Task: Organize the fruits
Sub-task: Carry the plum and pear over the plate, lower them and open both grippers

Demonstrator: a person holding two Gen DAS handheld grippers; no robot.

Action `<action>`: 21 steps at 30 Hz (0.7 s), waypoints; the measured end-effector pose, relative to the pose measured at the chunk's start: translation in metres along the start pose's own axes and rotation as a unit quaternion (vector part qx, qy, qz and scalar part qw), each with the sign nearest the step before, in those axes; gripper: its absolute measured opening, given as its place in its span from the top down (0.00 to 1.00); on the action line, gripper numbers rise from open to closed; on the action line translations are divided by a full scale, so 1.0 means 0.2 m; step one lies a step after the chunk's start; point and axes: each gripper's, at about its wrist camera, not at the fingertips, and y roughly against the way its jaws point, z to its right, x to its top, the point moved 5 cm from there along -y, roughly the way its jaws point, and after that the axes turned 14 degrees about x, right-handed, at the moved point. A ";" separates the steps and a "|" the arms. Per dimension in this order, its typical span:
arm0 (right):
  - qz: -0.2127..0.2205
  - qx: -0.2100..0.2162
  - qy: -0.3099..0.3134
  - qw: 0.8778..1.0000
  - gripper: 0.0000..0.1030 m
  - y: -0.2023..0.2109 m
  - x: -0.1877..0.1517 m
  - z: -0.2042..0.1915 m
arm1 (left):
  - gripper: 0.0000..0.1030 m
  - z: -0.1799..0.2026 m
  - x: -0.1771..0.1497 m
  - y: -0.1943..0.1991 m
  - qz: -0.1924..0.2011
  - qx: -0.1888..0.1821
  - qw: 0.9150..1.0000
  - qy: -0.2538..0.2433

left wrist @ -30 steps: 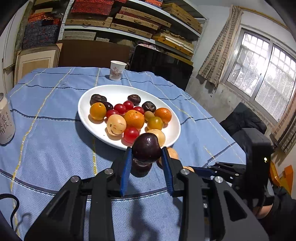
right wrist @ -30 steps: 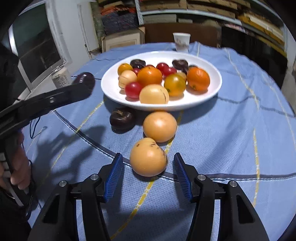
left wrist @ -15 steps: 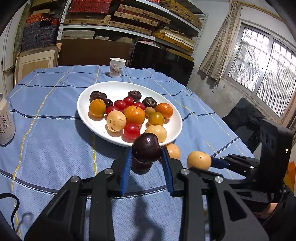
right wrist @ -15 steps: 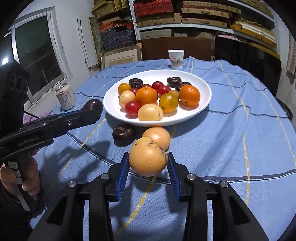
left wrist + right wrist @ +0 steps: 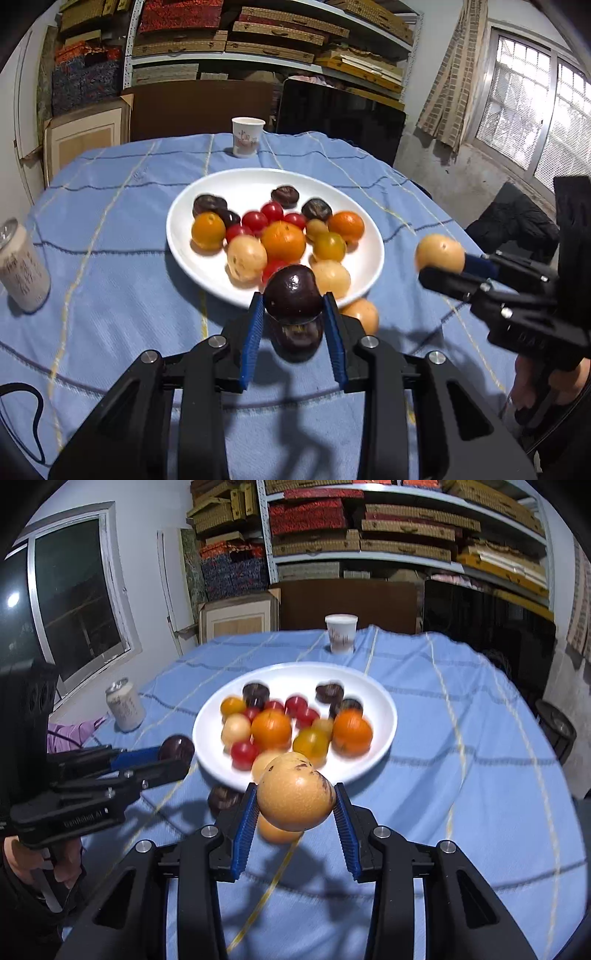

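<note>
My left gripper [image 5: 293, 295] is shut on a dark purple plum [image 5: 293, 291], held above the blue cloth just in front of the white plate [image 5: 365, 236]. My right gripper [image 5: 294, 799] is shut on a tan round fruit [image 5: 295, 797], lifted above the cloth near the plate [image 5: 384, 716]. The plate holds oranges, red tomatoes, dark plums and tan fruits. On the cloth a second dark plum [image 5: 295, 338] lies under the left jaws and a tan-orange fruit [image 5: 360, 314] beside it. The right gripper with its fruit [image 5: 439, 254] also shows in the left wrist view.
A paper cup [image 5: 248, 136] stands behind the plate. A drink can [image 5: 22, 271] stands at the table's left. Shelves of boxes, a cardboard box and a dark screen stand behind the table. A window is on the right wall.
My right gripper shut on the tan fruit and lifted it off the cloth toward the plate. My left gripper has risen slightly, still holding the plum.
</note>
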 end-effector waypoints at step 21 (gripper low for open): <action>-0.018 0.023 -0.021 0.999 0.40 -0.42 0.41 0.22 | 0.47 -0.05 0.39 -0.42 -0.053 0.042 0.998 -0.010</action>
